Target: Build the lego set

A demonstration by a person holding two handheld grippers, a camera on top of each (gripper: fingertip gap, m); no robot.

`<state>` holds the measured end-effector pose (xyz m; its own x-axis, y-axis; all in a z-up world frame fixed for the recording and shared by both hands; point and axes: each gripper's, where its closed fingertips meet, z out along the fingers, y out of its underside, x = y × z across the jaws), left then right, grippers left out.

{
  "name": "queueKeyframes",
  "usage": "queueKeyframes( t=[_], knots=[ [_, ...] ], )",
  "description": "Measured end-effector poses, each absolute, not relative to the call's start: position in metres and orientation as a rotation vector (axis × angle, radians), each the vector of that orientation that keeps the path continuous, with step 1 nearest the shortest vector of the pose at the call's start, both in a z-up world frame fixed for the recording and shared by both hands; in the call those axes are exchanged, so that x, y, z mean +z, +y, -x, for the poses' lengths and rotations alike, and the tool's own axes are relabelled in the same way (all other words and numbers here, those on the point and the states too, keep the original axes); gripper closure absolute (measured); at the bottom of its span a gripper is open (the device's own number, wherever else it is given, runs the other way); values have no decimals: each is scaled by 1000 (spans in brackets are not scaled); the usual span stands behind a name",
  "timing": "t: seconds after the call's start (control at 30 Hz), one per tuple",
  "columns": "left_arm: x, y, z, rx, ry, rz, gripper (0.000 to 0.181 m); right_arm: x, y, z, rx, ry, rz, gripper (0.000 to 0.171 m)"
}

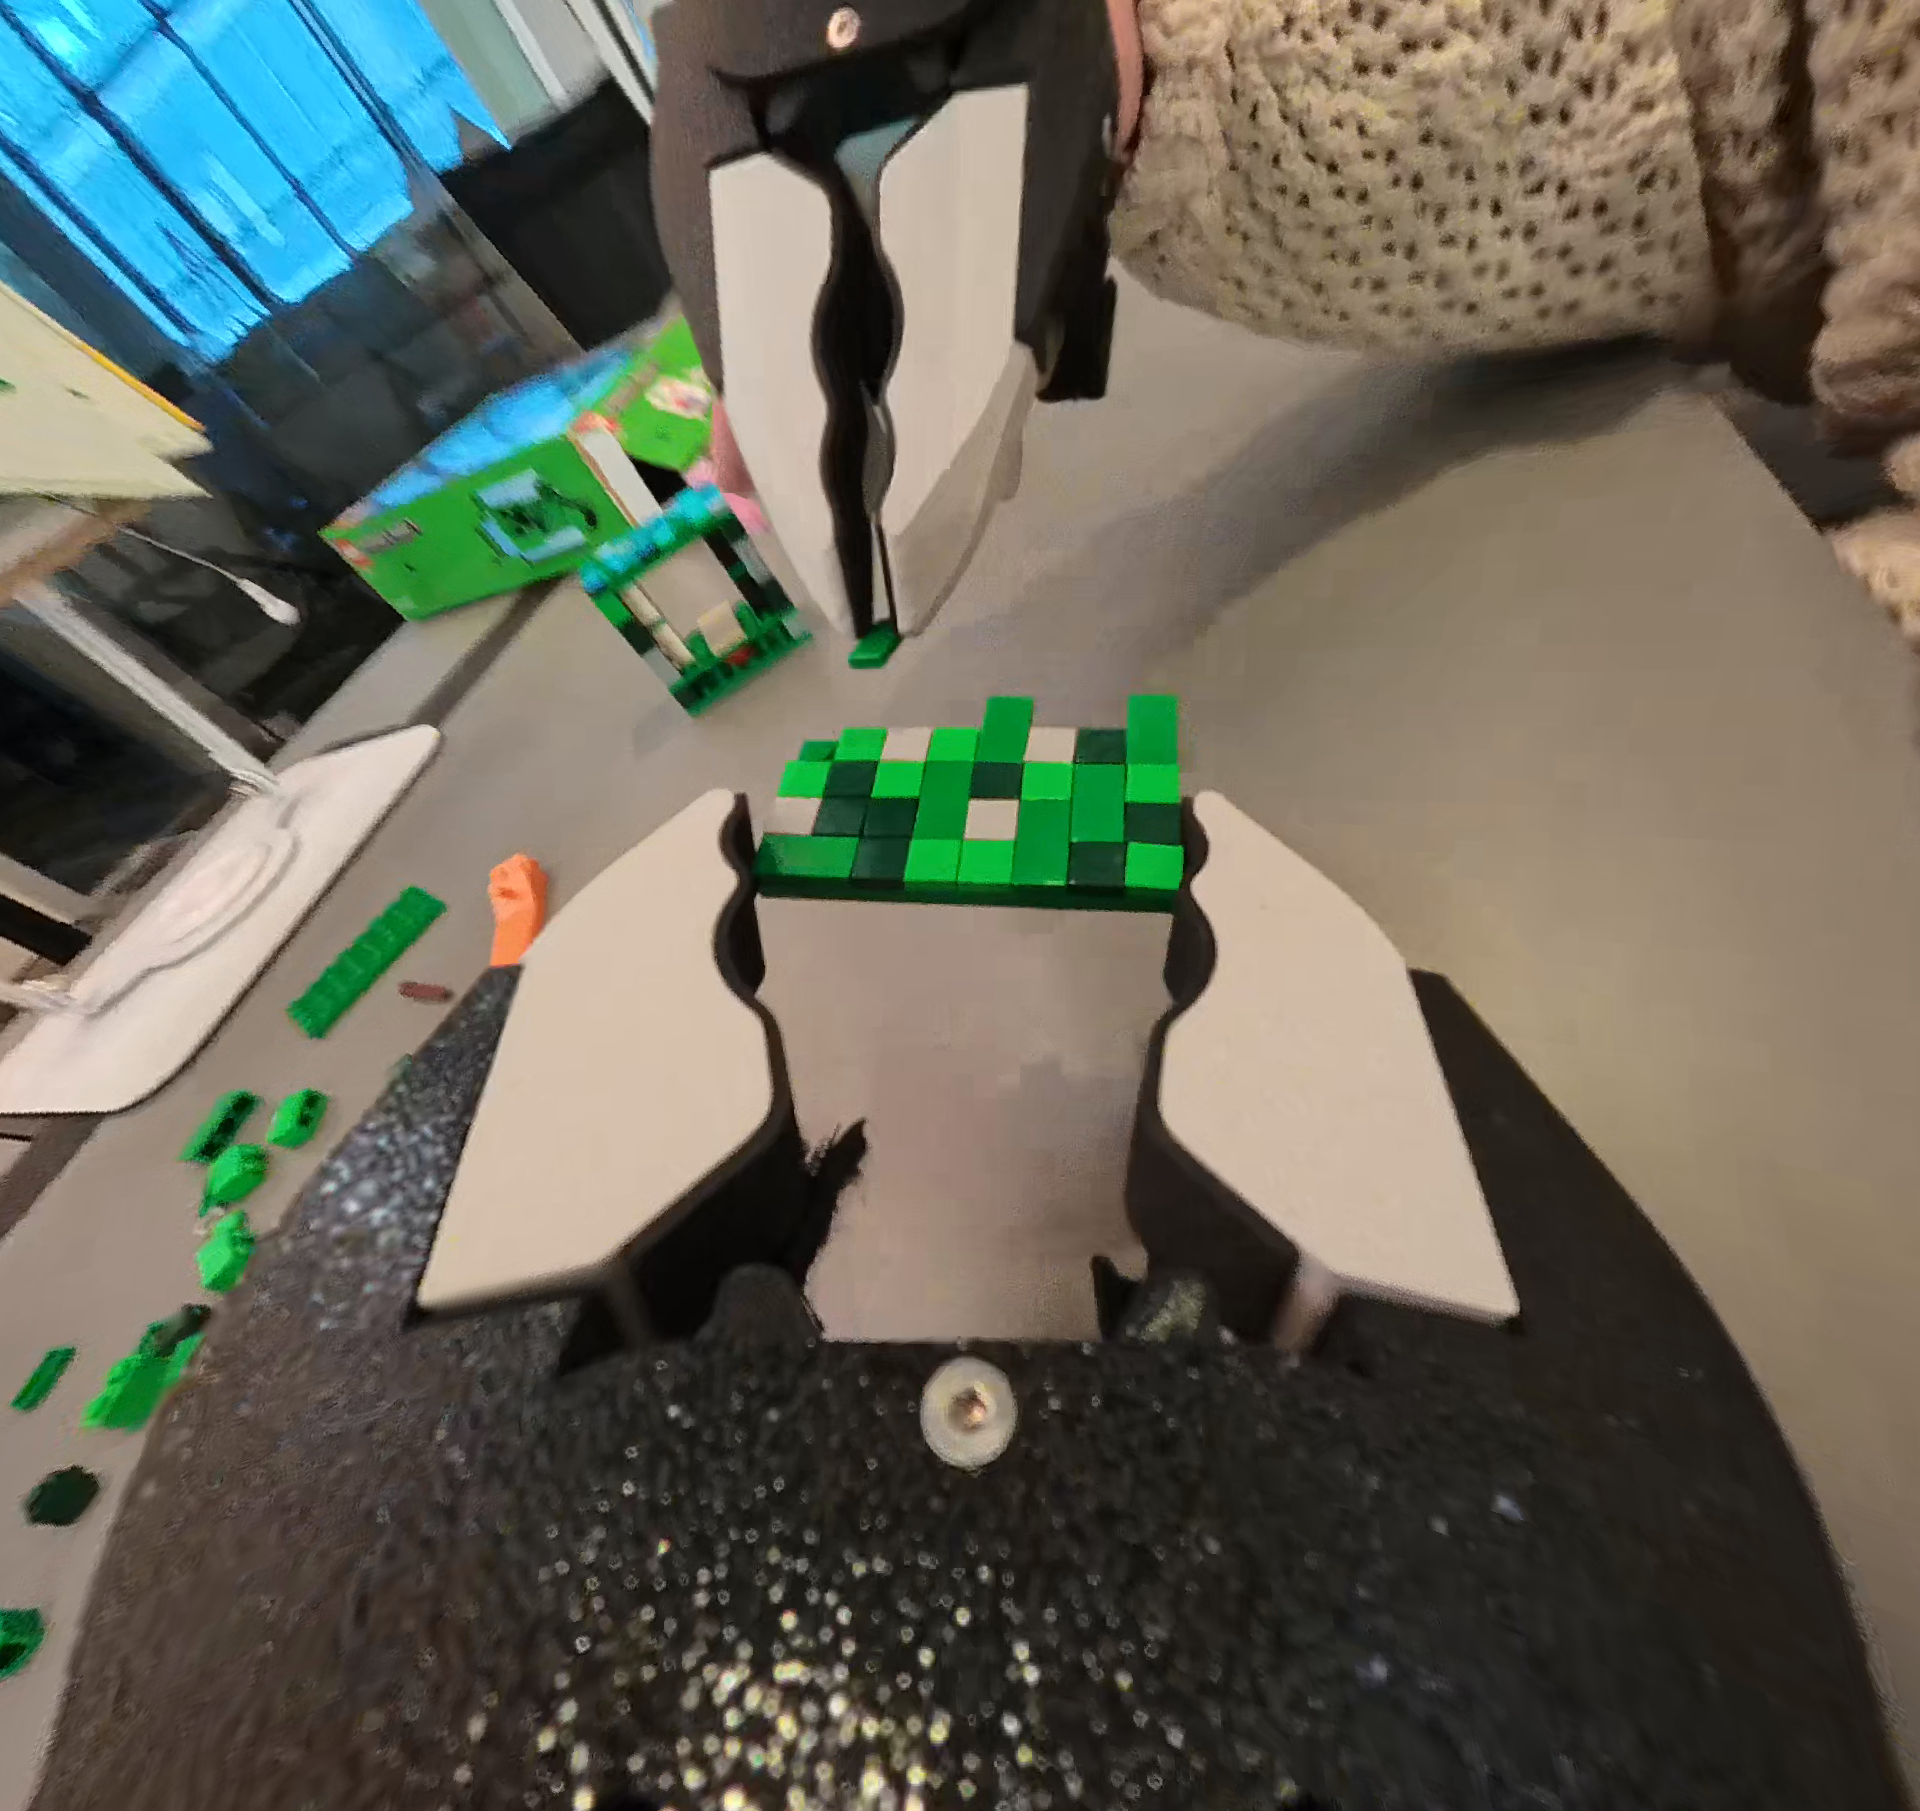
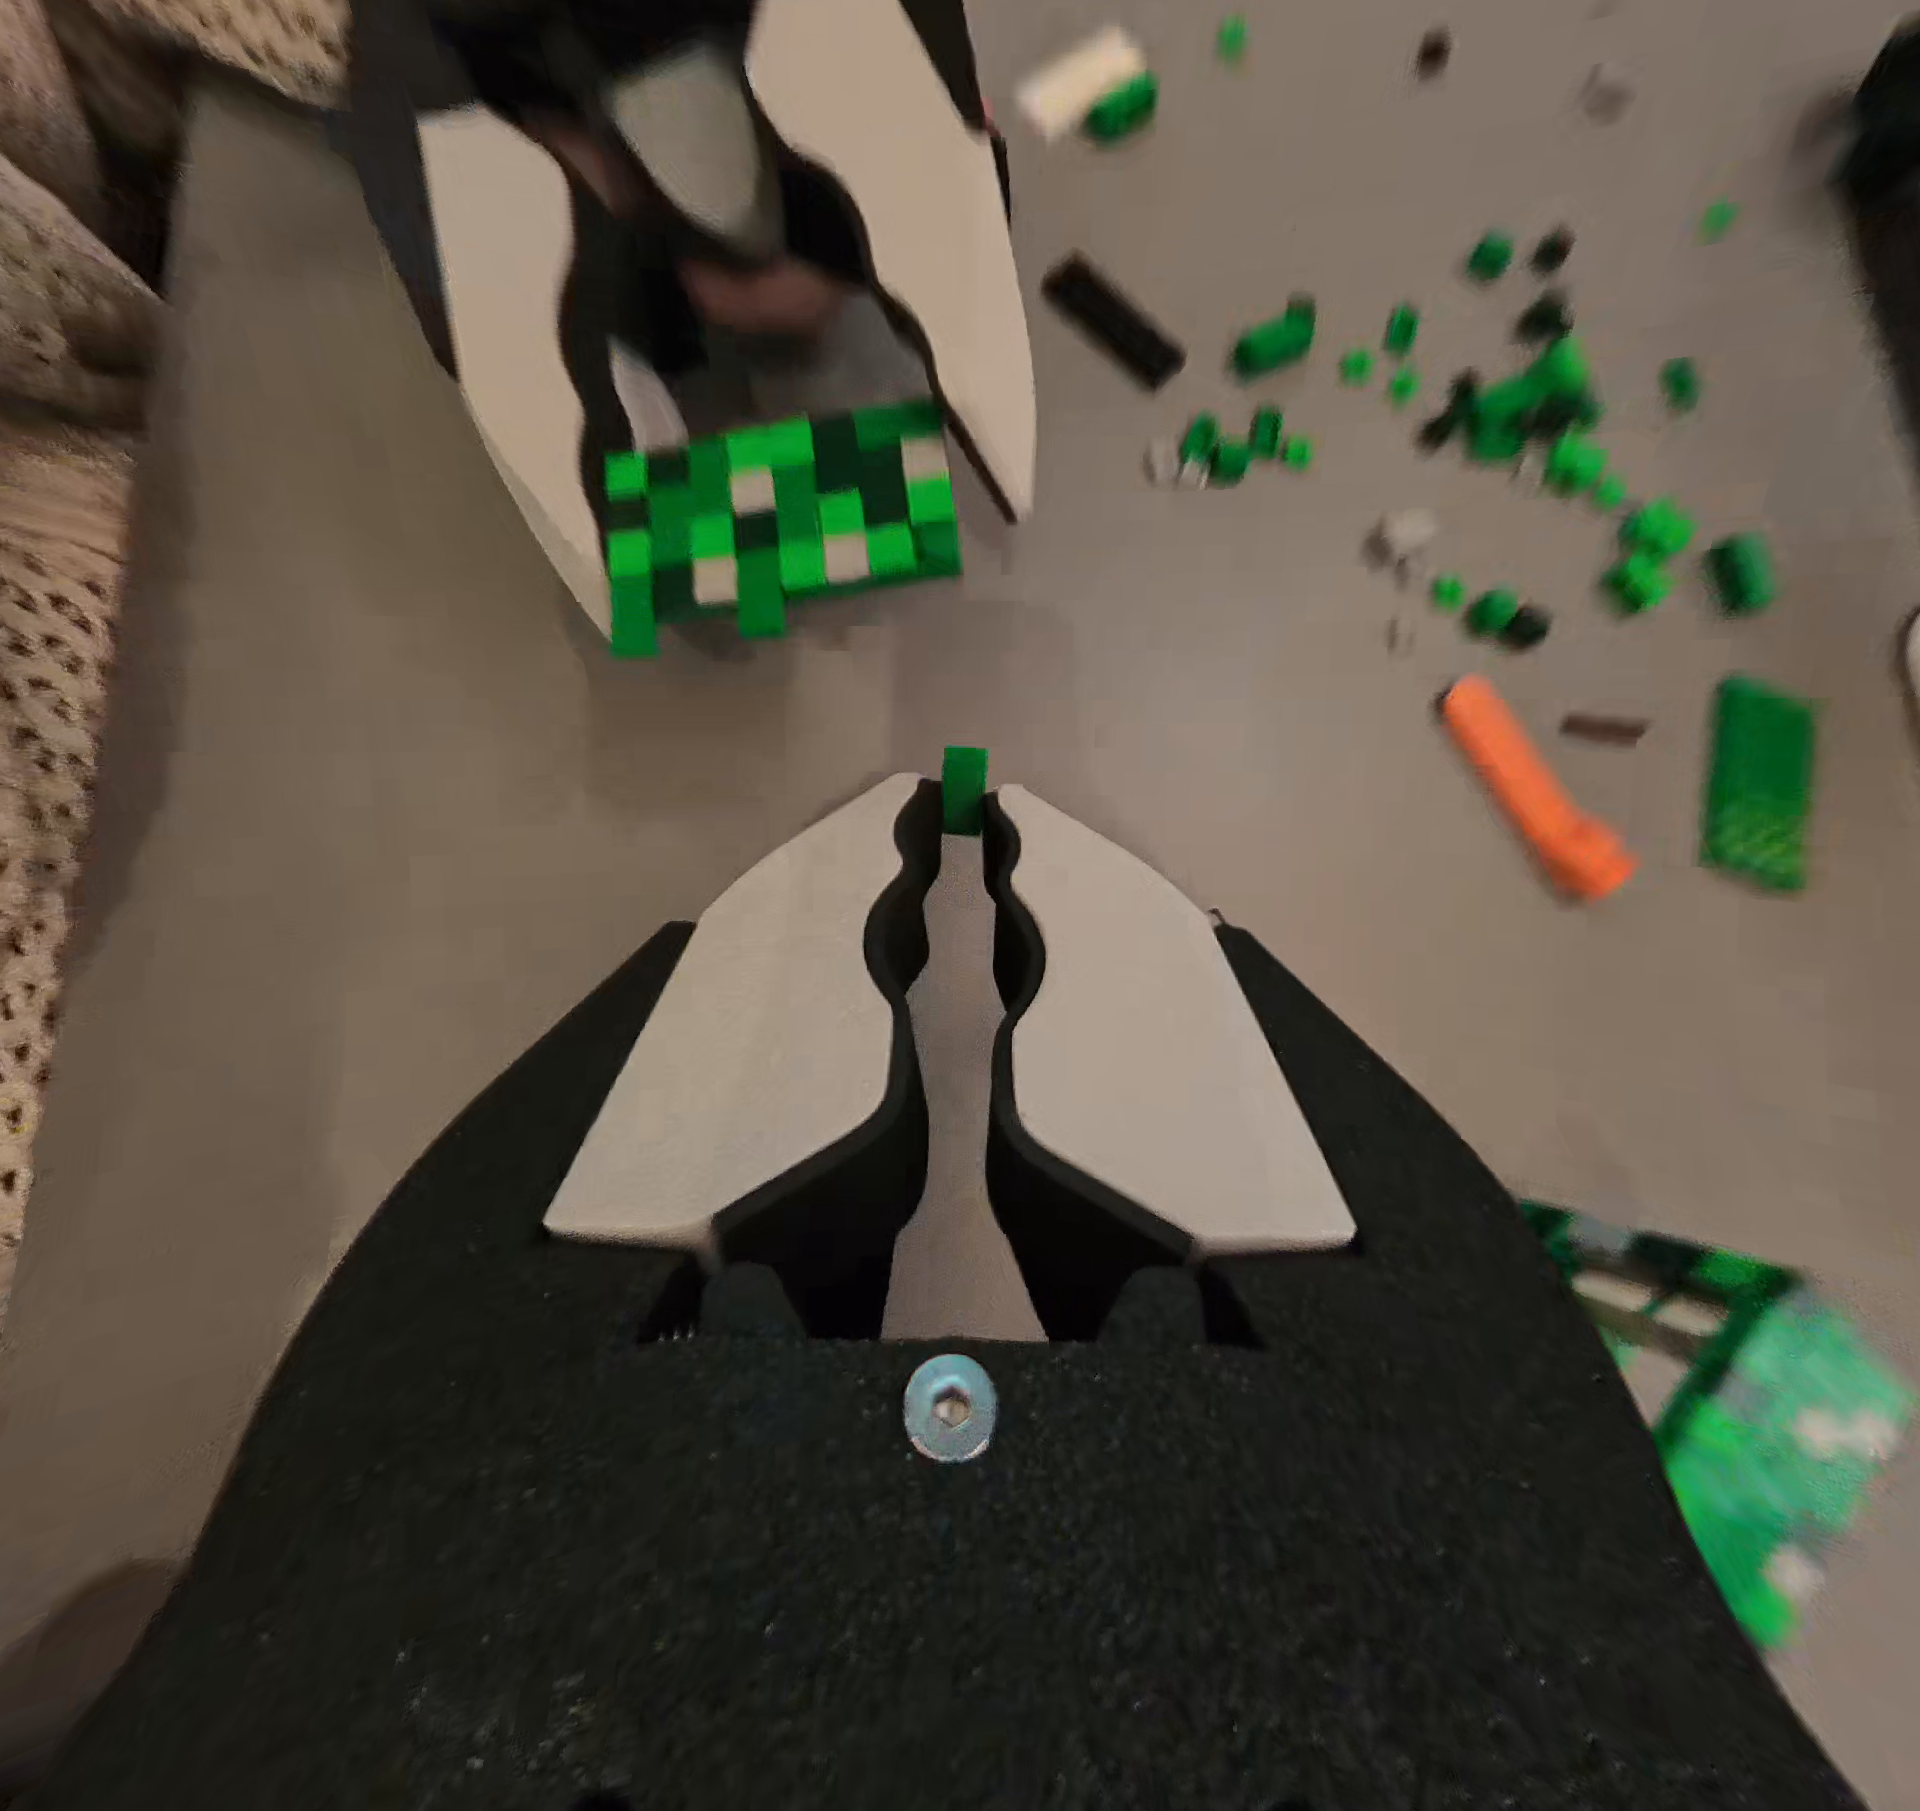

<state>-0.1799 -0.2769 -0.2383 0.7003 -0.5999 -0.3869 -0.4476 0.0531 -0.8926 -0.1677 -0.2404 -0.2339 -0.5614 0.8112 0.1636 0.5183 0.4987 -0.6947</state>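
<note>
While our left tongs (image 1: 971, 847) brace the stiff green-and-white mosaic plastic brick panel (image 1: 977, 805) by its side edges at twelve o'clock, our right tongs (image 2: 961, 795) pinch a tiny, light, slippery green tile (image 2: 963, 790) edgewise above the grey table (image 2: 312, 722).

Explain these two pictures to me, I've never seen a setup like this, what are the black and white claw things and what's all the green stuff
These are two handheld grippers; a person in a knitted sleeve works them. Each picture comes from a camera on one gripper, looking along its two white fingers. In the left wrist view, the left gripper clasps a green mosaic panel by its sides. In the right wrist view, the right gripper pinches a small green tile near that panel. On the grey table lie loose green bricks, an orange brick separator, a green plate, a partly built frame and the set's box.
</note>
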Motion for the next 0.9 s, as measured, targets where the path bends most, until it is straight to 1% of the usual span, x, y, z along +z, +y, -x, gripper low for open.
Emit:
queueKeyframes(
  t=[0.1, 0.27, 0.6, 0.77, 0.9],
  knots=[
    [-212, -279, 177, -124, 778, 1443, 105, -200, -254, 175, 740, -2323, 910, 164],
    [-179, -291, 177, -46, 670, 1245, 105, -168, -276, 190, 583, -2477, 714, 164],
    [-161, -295, 190, -18, 565, 1190, 105, -145, -284, 206, 307, -2621, 576, 164],
    [-160, -297, 189, -20, 570, 1178, 105, -136, -291, 207, 283, -2661, 546, 164],
    [-160, -297, 187, -16, 582, 1174, 105, -139, -295, 207, 231, -2718, 537, 164]
  ],
)
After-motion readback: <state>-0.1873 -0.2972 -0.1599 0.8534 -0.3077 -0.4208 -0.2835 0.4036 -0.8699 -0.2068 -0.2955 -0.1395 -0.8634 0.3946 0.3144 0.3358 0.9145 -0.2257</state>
